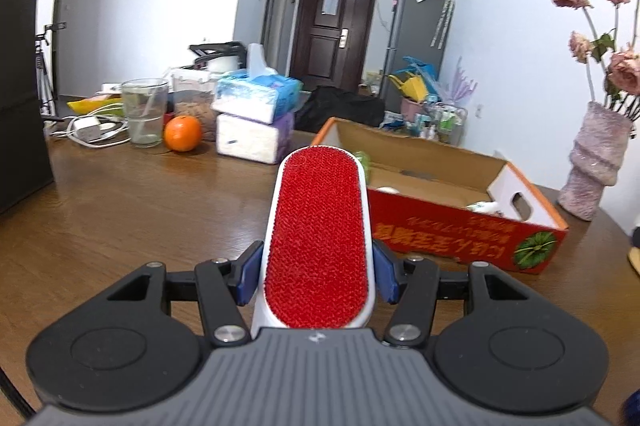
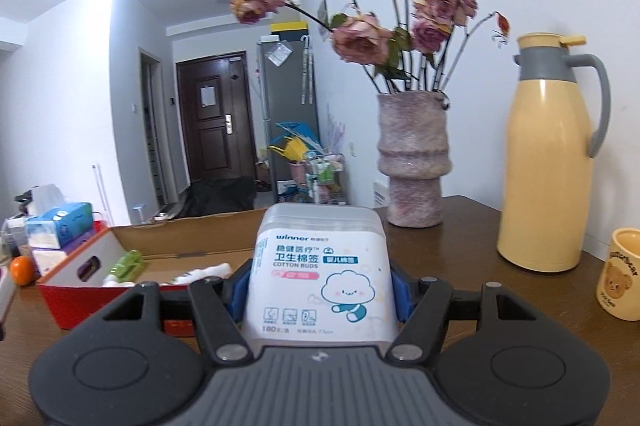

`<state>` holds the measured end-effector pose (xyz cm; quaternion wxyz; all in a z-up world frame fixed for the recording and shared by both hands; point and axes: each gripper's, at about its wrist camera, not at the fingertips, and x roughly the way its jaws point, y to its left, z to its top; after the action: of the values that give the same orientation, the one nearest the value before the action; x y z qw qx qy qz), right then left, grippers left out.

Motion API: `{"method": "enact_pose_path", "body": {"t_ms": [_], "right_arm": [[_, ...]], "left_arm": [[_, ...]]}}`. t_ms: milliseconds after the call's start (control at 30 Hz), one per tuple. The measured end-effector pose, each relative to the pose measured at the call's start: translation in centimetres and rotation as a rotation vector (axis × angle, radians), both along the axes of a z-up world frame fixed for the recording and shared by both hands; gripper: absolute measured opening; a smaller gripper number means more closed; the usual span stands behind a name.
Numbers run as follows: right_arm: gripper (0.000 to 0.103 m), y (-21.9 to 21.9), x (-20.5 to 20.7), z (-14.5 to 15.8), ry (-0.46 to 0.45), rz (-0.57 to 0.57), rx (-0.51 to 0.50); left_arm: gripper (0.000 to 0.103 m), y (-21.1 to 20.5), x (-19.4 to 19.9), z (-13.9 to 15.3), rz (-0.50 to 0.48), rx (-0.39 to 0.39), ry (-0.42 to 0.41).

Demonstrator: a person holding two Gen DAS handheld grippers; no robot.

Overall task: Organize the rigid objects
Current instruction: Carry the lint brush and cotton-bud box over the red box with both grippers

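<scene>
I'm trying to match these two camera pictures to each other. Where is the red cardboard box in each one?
Left wrist view: the red cardboard box lies right of centre on the wooden table, beyond the lint brush held in the left gripper.
Right wrist view: the same box sits at lower left, behind the cotton buds box held in the right gripper.
Shared landmark: the pink vase of dried roses.

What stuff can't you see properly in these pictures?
- Left wrist view: the brush handle is hidden under the left gripper.
- Left wrist view: most things in the box are hidden by its front wall and the brush.
- Right wrist view: the cotton bud pack bottom is hidden by the right gripper.
- Right wrist view: the mug is cut off by the picture's edge.
</scene>
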<state>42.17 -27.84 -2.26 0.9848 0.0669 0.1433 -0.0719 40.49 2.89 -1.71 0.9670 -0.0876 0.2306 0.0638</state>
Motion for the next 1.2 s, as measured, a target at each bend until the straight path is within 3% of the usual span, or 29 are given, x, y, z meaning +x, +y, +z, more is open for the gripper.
{"method": "enact_pose_path", "body": {"t_ms": [600, 1200], "right_arm": [[0.064, 3.6, 2.1, 1.6, -0.012, 0.065, -0.018], [0.064, 6.8, 7.7, 0.5, 0.033, 0.099, -0.076]], "left_arm": [[0.057, -3.9, 4.0, 3.5, -0.074, 0.017, -0.06], [0.057, -3.3, 10.0, 3.5, -0.077, -0.028, -0.056]]}}
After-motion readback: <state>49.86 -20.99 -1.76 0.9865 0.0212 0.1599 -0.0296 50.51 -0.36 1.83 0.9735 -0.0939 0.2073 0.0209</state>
